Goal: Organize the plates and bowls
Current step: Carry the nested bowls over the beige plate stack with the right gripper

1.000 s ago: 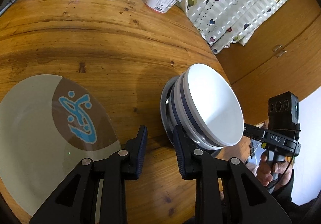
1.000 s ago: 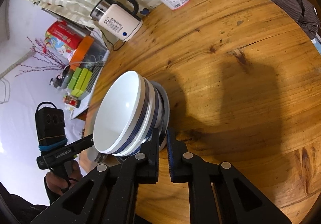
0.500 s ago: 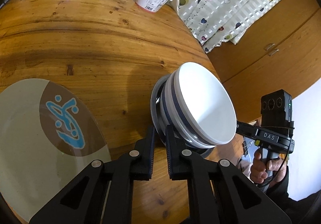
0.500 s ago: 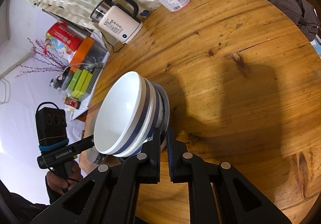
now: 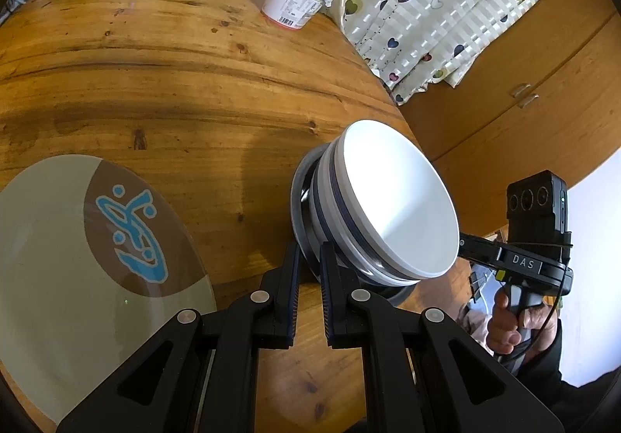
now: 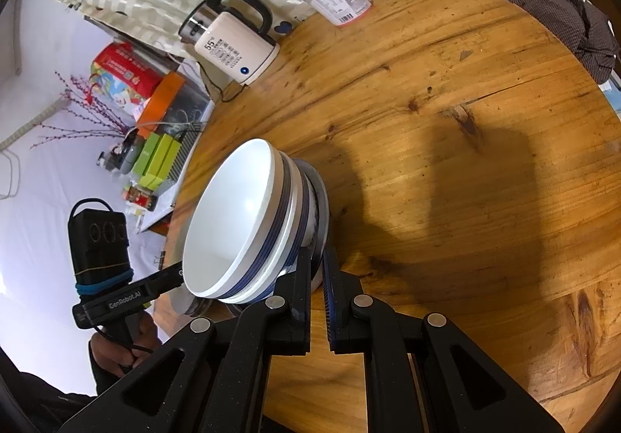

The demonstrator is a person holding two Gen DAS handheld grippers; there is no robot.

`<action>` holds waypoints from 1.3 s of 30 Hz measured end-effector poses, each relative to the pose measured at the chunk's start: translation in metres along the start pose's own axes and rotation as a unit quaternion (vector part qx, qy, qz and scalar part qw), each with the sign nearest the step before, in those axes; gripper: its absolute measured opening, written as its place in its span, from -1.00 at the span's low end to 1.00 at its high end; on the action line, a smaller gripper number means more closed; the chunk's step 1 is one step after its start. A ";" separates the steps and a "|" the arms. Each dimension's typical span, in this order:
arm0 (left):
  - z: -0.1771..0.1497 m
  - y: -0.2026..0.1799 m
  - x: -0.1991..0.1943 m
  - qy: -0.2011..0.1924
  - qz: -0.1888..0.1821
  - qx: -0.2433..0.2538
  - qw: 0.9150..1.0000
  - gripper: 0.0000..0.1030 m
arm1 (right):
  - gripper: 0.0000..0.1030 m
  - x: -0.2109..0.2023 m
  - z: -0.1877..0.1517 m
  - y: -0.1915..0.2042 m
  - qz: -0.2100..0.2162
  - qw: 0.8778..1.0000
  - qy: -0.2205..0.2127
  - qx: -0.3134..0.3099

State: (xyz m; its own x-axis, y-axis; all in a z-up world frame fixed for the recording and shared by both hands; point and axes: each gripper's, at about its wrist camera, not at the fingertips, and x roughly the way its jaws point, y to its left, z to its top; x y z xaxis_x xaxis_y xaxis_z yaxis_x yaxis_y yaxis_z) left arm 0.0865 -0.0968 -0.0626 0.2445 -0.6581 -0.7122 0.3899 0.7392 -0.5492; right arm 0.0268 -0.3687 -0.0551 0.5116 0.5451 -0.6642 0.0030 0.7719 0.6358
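So, current state:
table: round wooden table (image 5: 194, 83), curtain hanging past its far edge.
big plate: beige plate (image 5: 58, 258) with brown patch and blue motif, flat at the near-left edge of the table in the left wrist view.
grey plate: small grey plate (image 5: 300, 200) at the table's edge, on the side nearest the person, carrying the bowls. Its rim sits between both pairs of fingers.
bowls: stack of white bowls with blue bands (image 5: 388, 207), nested, standing on the grey plate (exact count hard to tell, looks like two or three).
kettle: white electric kettle (image 6: 229, 44) at the far edge, cord trailing off.
tub: white plastic tub (image 5: 295, 4) near the far edge, well apart from the stack.
left gripper: left gripper (image 5: 308, 270) pinching the grey plate's rim, fingers nearly together with the rim in the narrow gap.
right gripper: right gripper (image 6: 317, 270) pinching the same rim from the opposite side, same narrow gap.
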 end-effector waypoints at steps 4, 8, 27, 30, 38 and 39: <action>0.001 -0.001 -0.005 -0.004 0.002 0.002 1.000 -0.83 | -0.85 -0.001 0.000 0.005 0.001 1.000 -0.002 -0.004; 0.002 -0.002 -0.012 -0.010 0.005 0.004 1.000 -0.83 | -0.85 -0.002 0.002 0.012 0.003 1.000 -0.003 -0.010; 0.002 0.008 -0.053 -0.045 0.023 -0.003 0.999 -0.83 | -0.85 0.005 0.009 0.055 0.018 0.999 0.001 -0.046; -0.001 0.012 -0.060 -0.050 0.026 -0.006 0.998 -0.83 | -0.85 0.007 0.010 0.063 0.021 0.998 0.004 -0.052; -0.005 0.024 -0.077 -0.064 0.038 -0.019 0.997 -0.83 | -0.85 0.020 0.010 0.080 0.029 0.997 0.016 -0.064; -0.006 0.026 -0.080 -0.065 0.040 -0.022 0.997 -0.83 | -0.85 0.023 0.010 0.082 0.031 0.997 0.018 -0.066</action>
State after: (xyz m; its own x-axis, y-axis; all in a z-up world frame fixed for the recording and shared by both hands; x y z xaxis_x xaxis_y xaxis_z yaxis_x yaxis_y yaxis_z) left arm 0.0719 -0.0245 -0.0227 0.3882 -0.6073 -0.6932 0.3262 0.7940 -0.5129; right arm 0.0474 -0.2959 -0.0143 0.4758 0.6023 -0.6410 -0.1414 0.7717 0.6201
